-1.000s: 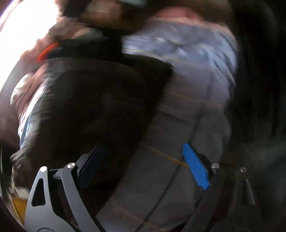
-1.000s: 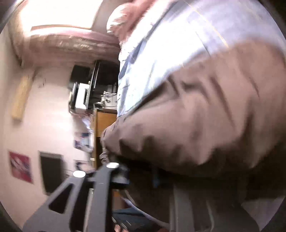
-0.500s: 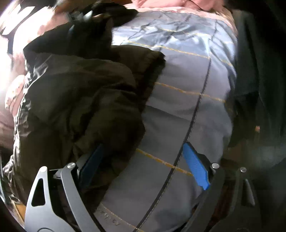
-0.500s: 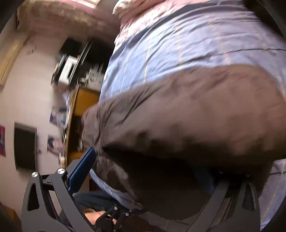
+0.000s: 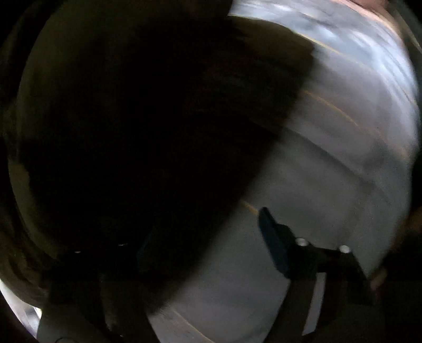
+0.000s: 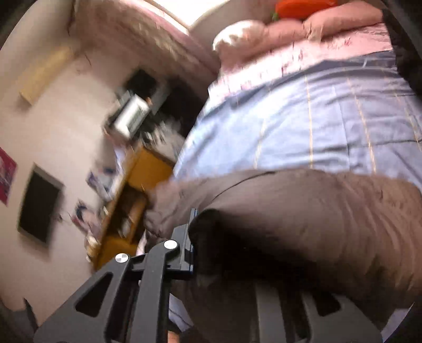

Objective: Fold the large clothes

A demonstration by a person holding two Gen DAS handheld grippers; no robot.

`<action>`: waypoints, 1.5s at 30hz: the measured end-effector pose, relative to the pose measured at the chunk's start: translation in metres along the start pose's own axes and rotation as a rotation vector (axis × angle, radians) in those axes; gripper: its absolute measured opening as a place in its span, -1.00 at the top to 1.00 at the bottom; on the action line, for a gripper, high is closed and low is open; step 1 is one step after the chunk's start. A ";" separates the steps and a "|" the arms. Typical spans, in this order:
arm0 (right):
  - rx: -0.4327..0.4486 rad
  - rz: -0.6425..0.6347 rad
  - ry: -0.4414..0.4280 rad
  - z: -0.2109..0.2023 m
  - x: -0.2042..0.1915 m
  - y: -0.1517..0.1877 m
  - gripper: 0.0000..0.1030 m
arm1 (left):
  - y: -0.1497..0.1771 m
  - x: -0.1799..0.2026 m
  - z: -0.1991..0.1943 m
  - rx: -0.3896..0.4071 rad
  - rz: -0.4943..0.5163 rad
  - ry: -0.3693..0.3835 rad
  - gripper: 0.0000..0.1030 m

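- Left wrist view: very dark + blurred. Dark brown garment (image 5: 147, 126) fills the left and middle of the pic; pale blue-grey bed cover (image 5: 329, 163) with thin yellow lines shows to the right of it.
- Right wrist view is bright and shows what the left one doesn't: same brown garment (image 6: 303, 219) lying on the lilac-blue striped bed cover (image 6: 303, 126), pink pillows (image 6: 316, 26) w/ an orange item (image 6: 303, 8) at the far end of the cover, a yellow wooden cabinet (image 6: 137, 190) beside the cover's left edge, wall w/ a dark framed panel (image 6: 39, 203) further left.
- Garment's long axis in right view: runs across the pic, left to right, over the near part of the cover; which end is collar or hem – can't tell.
- Left gripper (image 5: 205, 237): fingers apart; right blue pad over bare cover, left pad lost under the garment's dark edge. Garment lies left of and ahead of it.
- Right gripper (image 6: 224, 250): left finger pressed against a bunched fold of the garment; right finger hidden by cloth, so clamped or not – can't tell. Garment bulges over and right of the gripper.
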State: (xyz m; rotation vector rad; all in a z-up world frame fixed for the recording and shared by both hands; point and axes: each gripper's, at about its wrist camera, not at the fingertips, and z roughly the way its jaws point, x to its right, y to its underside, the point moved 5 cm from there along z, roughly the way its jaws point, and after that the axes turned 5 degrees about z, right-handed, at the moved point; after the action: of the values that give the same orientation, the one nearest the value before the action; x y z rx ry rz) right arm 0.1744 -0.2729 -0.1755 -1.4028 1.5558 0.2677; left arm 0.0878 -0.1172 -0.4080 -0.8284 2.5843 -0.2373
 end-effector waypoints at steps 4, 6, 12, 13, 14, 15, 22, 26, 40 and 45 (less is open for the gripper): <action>0.091 0.009 -0.106 -0.016 -0.005 -0.014 0.71 | -0.033 -0.100 -0.002 0.060 -0.371 -0.055 -0.06; 0.123 -0.002 -0.143 -0.021 -0.010 -0.019 0.71 | -0.041 -0.127 0.002 0.066 -0.450 -0.125 -0.06; 0.121 0.087 -0.083 -0.012 0.036 -0.023 0.76 | -0.033 -0.098 0.013 -0.007 -0.407 -0.064 -0.39; 0.117 0.089 -0.075 -0.012 0.040 -0.022 0.78 | -0.028 -0.085 0.003 0.009 -0.373 -0.034 -0.49; 0.108 0.090 -0.077 -0.011 0.042 -0.019 0.79 | -0.024 -0.074 -0.005 0.019 -0.344 -0.003 -0.60; 0.096 0.087 -0.082 -0.012 0.040 -0.016 0.79 | -0.018 -0.063 -0.017 0.030 -0.310 0.036 -0.61; -0.075 -0.139 0.006 -0.018 0.000 0.054 0.82 | 0.026 -0.097 -0.145 0.368 -0.270 0.134 -0.73; -0.250 -0.258 0.119 -0.003 0.004 0.119 0.83 | 0.043 -0.193 -0.183 0.458 -0.527 -0.013 -0.81; -0.487 -0.193 0.220 0.000 0.030 0.246 -0.95 | 0.069 -0.267 -0.044 -0.028 -0.570 -0.160 -0.81; -0.604 -0.432 0.367 0.082 0.016 0.298 -0.90 | 0.063 -0.268 -0.040 -0.030 -0.624 -0.124 -0.81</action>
State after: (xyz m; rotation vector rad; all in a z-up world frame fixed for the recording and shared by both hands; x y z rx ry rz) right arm -0.0352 -0.1327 -0.3557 -2.3267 1.4643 0.2328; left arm 0.2353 0.0923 -0.3000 -1.5886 2.1507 -0.3116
